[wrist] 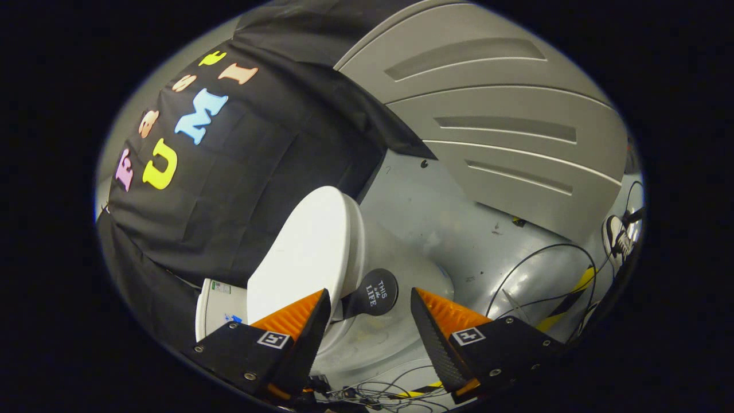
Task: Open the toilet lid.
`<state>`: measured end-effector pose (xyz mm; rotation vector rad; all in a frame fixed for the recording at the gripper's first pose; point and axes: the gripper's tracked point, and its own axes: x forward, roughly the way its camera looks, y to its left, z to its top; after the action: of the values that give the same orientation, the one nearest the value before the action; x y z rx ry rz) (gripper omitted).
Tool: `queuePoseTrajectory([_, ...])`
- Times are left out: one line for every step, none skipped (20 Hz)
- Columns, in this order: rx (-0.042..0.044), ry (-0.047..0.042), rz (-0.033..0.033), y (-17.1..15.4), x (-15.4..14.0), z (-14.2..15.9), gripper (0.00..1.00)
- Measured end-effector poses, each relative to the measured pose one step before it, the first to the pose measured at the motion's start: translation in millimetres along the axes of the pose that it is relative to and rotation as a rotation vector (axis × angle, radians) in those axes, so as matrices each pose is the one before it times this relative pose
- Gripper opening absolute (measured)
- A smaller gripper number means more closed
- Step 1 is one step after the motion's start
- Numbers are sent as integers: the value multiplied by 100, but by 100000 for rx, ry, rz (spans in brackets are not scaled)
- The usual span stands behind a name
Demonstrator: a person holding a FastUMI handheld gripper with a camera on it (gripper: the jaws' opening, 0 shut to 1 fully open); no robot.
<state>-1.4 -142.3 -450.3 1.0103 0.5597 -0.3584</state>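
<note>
The view is rolled sideways, so the grey floor (453, 229) stands to the right of the white toilet. The white lid (304, 252) lies down against the seat rim (360, 241), its top facing away from the floor. No gap between the two is clear. A dark round tab (378, 292) sticks out from the toilet's side near the lid's edge. My gripper (370, 295) is open, with the tab just beyond the gap between its fingers. One fingertip (312, 310) overlaps the lid's near edge; whether it touches I cannot tell. The other fingertip (430, 310) hangs over the bowl's base (401, 269).
The tank (221, 304) backs onto the black cloth wall (241, 189). A grey panelled wall (504, 115) rises beyond the floor. Loose cables (539, 269) and yellow-black tape (576, 289) lie on the floor, and a person's shoe (617, 238) stands at the far side.
</note>
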Motion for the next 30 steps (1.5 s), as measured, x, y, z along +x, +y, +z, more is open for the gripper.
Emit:
queuePoseTrajectory([1211, -578, 580, -141, 503, 5, 81])
queuePoseTrajectory([580, -597, 781, 41, 453, 60, 78])
queuePoseTrajectory([924, -409, 764, -104, 97, 71, 70])
queuePoseTrajectory([657, -345, 1303, -62, 82, 42, 67])
queuePoseTrajectory([303, -486, 737, -4, 25, 173, 59])
queuePoseTrajectory([175, -596, 1054, 189, 106, 119, 52])
queuePoseTrajectory([-312, -1266, -158, -114, -67, 231, 41])
queuePoseTrajectory([-353, -773, -243, -57, 4, 232, 39])
queuePoseTrajectory([-416, -666, -168, -86, 164, 14, 37])
queuePoseTrajectory([-9, -360, 355, 130, -99, 47, 36])
queuePoseTrajectory([124, -422, 615, 5, -199, 271, 33])
queuePoseTrajectory([-137, -167, 748, 102, -161, 157, 31])
queuePoseTrajectory([-155, -387, 953, 159, -124, 138, 27])
queuePoseTrajectory([-242, -248, 445, 97, -122, 166, 23])
queuePoseTrajectory([-530, 173, -336, -16, -37, 123, 16])
queuePoseTrajectory([-858, -17, -440, 199, 73, 160, 14])
queuePoseTrajectory([-1288, -621, -192, 405, -42, 88, 12])
queuePoseTrajectory([-2242, 58, -354, 227, -214, -32, 11])
queuePoseTrajectory([-1993, 154, -723, 110, -217, -2, 6])
queuePoseTrajectory([-1237, -126, -491, 177, -39, 170, 4])
queuePoseTrajectory([-579, -415, -182, 178, -219, 339, 2])
queuePoseTrajectory([42, -75, 123, 235, -236, 385, 1])
queuePoseTrajectory([-519, -790, 713, 605, -356, 392, 0])
queuePoseTrajectory([-1277, -154, 637, 596, -400, 297, 1])
queuePoseTrajectory([-1843, -649, 625, 630, -365, 235, 0])
queuePoseTrajectory([-2494, -271, 296, 552, -259, 155, 0])
queuePoseTrajectory([-2301, -559, 190, 511, -331, 373, 0])
queuePoseTrajectory([-2240, -407, -9, 573, -295, 301, 0])
queuePoseTrajectory([-1862, -532, 78, 458, -207, 422, 0])
queuePoseTrajectory([-1522, -646, 220, 541, -363, 393, 0])
